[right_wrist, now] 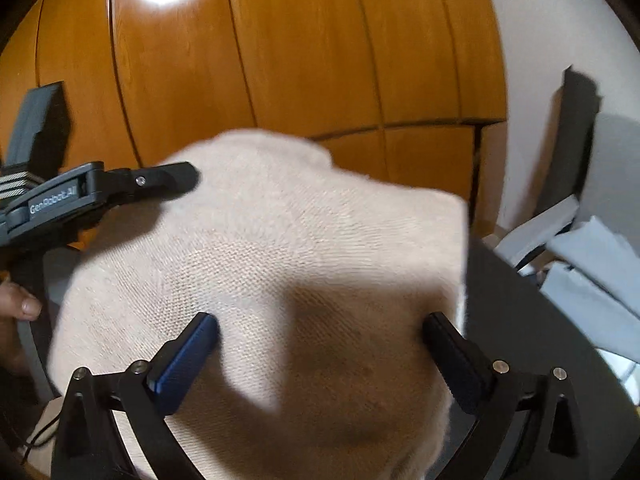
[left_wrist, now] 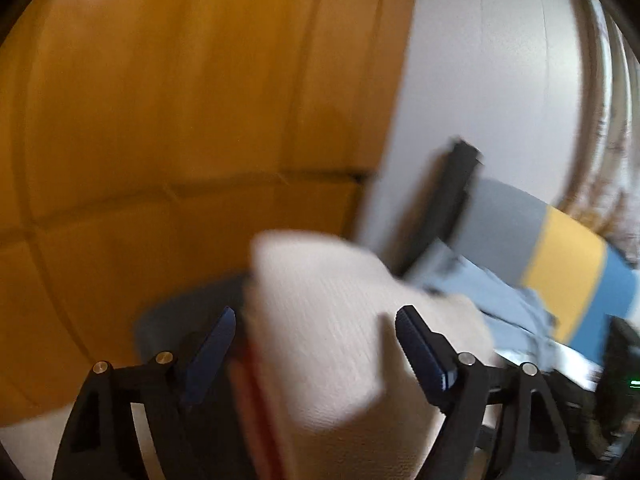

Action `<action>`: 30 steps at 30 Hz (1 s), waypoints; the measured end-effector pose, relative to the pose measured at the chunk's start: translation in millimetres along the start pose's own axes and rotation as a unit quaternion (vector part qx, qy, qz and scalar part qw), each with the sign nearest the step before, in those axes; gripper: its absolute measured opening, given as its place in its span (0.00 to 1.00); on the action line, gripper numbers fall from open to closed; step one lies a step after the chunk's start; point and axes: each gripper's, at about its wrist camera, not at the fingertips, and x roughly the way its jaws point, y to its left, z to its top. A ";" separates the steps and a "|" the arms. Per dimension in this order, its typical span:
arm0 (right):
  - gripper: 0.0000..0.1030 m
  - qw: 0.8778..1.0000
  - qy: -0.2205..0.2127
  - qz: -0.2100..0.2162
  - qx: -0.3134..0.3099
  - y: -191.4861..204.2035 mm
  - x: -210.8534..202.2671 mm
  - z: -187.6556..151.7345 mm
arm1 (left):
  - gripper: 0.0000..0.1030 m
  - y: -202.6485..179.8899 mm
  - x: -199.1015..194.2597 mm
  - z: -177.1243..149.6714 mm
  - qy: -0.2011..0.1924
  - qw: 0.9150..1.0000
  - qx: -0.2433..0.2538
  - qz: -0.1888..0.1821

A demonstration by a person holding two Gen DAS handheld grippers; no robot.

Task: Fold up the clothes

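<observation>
Your left tool [left_wrist: 316, 332] and right tool [right_wrist: 320, 332] both stand spread wide, released, with the beige knit garment [right_wrist: 280, 248] lying between their fingers at frame centre. No container is visible; light blue clothes [left_wrist: 500, 300] lie at the right.

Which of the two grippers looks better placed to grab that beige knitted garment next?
Probably the right gripper: the beige knitted garment fills the space between its open fingers. The left gripper, also open, sits at the garment's edge, so both seem close.

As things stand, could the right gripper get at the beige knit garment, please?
Probably yes: the beige knit garment lies directly ahead of the open right gripper, between its fingers, with nothing in between.
</observation>
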 end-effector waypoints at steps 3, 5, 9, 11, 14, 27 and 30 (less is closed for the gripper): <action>1.00 0.999 -0.036 -0.003 -0.001 13.8 -28.7 0.9 | 0.81 -1.8 -38.8 -1.1 -0.036 0.999 -0.003 0.017; 1.00 0.998 -0.056 0.000 0.016 20.7 -50.3 -6.5 | 0.83 -3.6 -63.8 -6.8 -0.059 0.998 -0.001 0.019; 1.00 0.995 -0.070 -0.003 0.066 26.6 -45.6 -14.4 | 0.83 -22.8 -97.6 -31.0 -0.053 0.998 0.021 0.001; 1.00 0.994 -0.068 -0.004 0.084 29.0 -72.8 -35.8 | 0.83 -40.5 -108.9 -47.6 -0.034 0.999 0.036 -0.012; 1.00 0.995 -0.058 -0.024 0.074 31.8 -85.0 -60.2 | 0.76 -69.8 -117.4 -69.2 -0.011 0.997 0.072 -0.024; 1.00 0.979 -0.049 -0.177 0.088 28.6 -150.5 -99.3 | 0.68 -121.5 -130.6 -118.2 0.042 0.993 0.105 -0.039; 1.00 0.983 -0.037 -0.162 0.080 35.2 -148.1 -105.6 | 0.68 -112.5 -106.5 -121.0 0.076 0.993 0.079 -0.050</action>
